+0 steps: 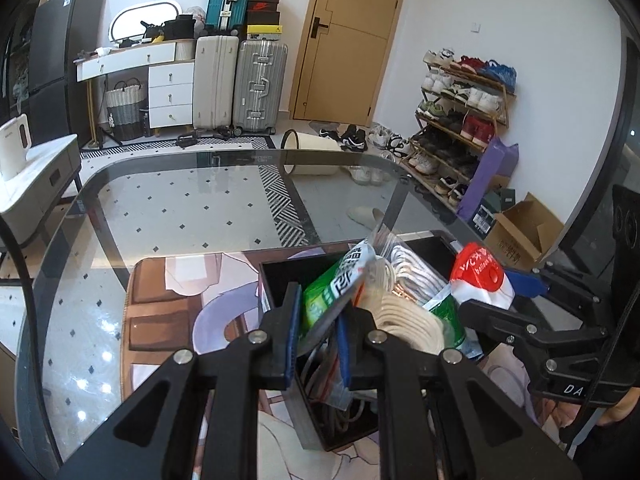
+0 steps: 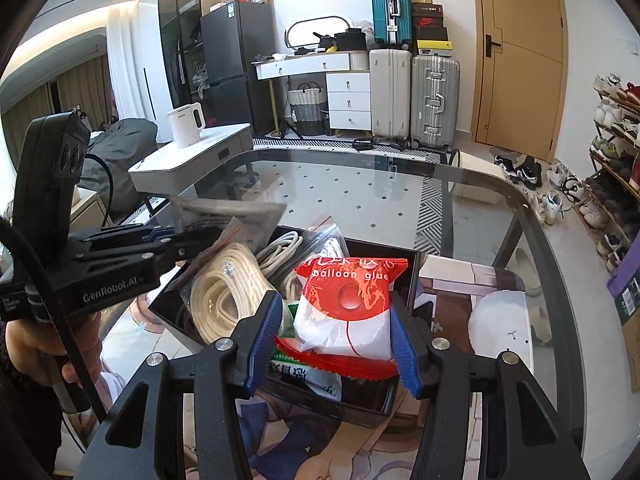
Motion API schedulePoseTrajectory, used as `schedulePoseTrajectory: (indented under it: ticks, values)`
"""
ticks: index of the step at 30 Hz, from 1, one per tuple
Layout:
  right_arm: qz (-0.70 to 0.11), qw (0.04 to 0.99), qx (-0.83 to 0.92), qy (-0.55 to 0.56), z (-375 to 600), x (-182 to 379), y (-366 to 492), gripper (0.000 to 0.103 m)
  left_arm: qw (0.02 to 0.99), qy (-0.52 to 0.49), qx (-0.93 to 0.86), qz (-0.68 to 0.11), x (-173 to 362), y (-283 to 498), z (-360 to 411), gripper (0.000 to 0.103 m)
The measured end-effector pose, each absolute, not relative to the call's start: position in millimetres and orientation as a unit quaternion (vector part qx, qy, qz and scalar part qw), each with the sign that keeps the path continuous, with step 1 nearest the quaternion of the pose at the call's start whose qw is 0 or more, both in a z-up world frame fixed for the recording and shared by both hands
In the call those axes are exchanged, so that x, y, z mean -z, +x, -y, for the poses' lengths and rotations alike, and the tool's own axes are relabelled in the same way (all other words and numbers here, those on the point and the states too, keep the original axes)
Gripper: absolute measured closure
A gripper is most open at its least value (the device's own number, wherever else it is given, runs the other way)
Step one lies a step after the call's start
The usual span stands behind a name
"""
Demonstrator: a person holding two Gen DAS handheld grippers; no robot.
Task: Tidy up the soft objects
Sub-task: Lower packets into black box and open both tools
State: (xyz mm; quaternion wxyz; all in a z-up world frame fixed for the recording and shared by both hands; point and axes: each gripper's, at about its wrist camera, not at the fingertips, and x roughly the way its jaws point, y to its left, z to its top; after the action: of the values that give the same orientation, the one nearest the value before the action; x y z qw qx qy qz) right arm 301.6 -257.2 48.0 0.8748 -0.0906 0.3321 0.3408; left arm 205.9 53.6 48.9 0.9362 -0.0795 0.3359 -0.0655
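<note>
R claw (image 2: pixel 334 332) grips balloon glue bag (image 2: pixel 347 308) over black bin (image 2: pixel 412 276); L claw (image 1: pixel 318 334) pinches green packet (image 1: pixel 334 292).

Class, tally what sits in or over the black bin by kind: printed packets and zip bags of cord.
Printed packets: 2, red-white packet and green packet
Zip bags of cord: 2, cream cord and white cord
Total: 4

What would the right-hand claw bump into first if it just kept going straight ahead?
The right gripper already clamps the red-and-white balloon glue packet; straight on it would probably push that into the bagged cables in the black box.
</note>
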Motion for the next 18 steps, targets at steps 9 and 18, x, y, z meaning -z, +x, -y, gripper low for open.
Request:
schedulePoseTrajectory:
  ticks: [9, 18]
  values:
    - [-0.339, 0.869, -0.348, -0.093, 249, -42, 312, 0.051, 0.933, -0.069, 0.069, -0.347, -44, 206, -50, 0.089]
    - [-0.34, 0.868, -0.346, -0.109, 242, -32, 320, 0.051, 0.932, -0.058, 0.069, -0.35, -41, 208, -46, 0.088]
